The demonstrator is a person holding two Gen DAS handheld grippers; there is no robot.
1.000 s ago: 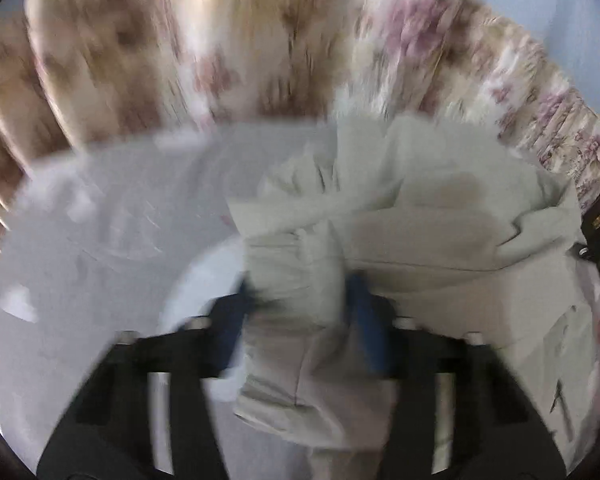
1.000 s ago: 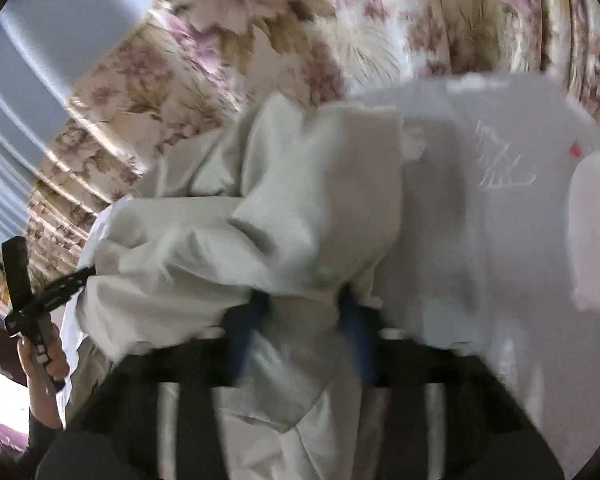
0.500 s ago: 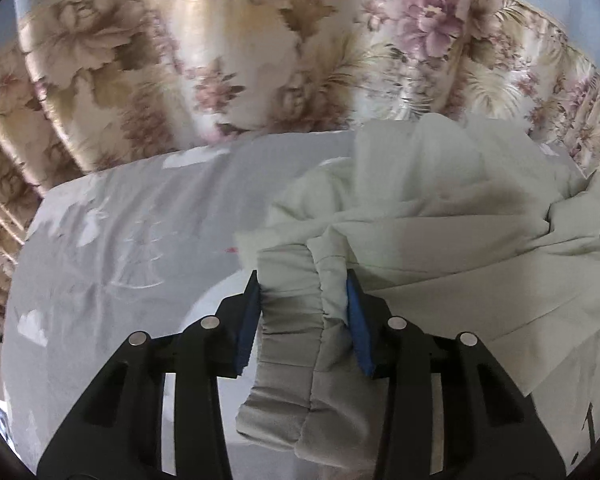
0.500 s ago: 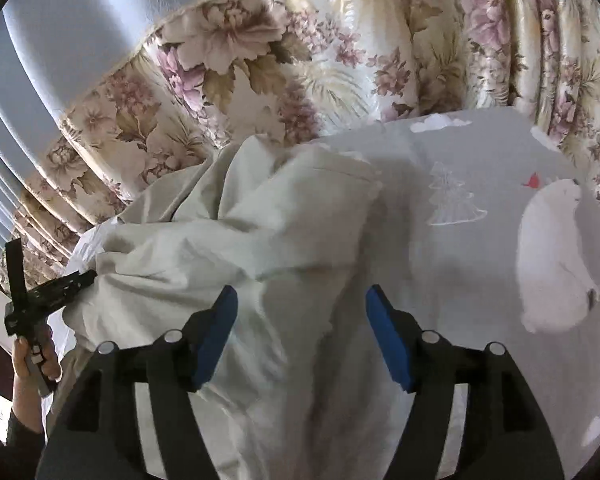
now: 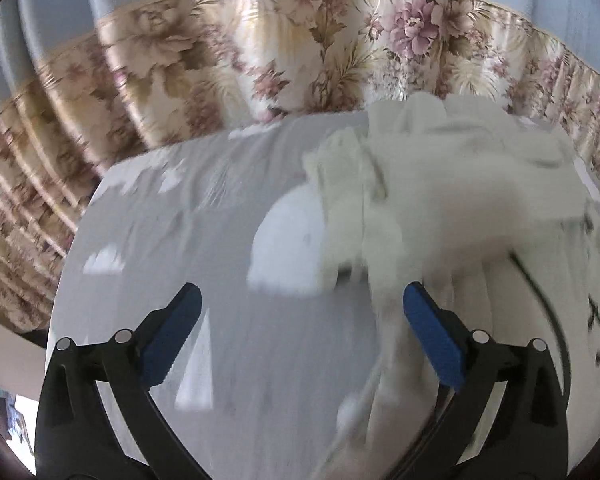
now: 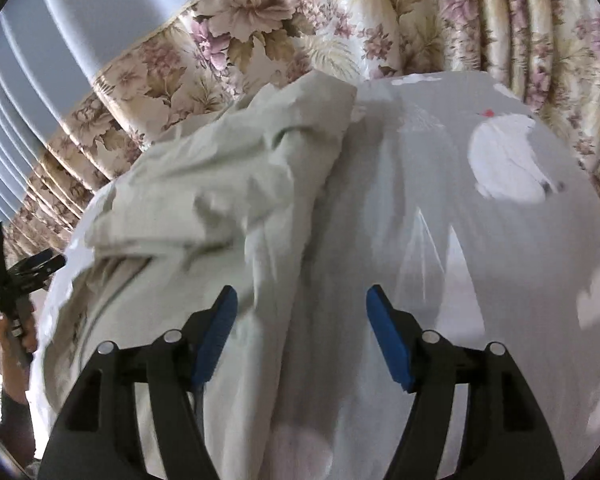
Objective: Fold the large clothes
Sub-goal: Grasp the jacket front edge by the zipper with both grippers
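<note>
The pale garment (image 6: 220,184) lay crumpled on the grey bedsheet (image 6: 440,248), bunched toward the far edge by the flowered curtain (image 6: 284,28). The left gripper (image 5: 302,334) had just sprung wide and let go, the cloth lying ahead and to its right. The right gripper (image 6: 300,332) stood released too, with the garment's near folds loose between its fingers.

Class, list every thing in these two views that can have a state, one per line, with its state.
Left hand-held gripper: open, jaws have just been opening, nothing pressed.
Right hand-held gripper: open, cloth lies between the pads, not pinched.
Pale garment: released, crumpled in a heap on the sheet.
Grey printed sheet: spread flat.
Floral curtain: hanging, pleated.
</note>
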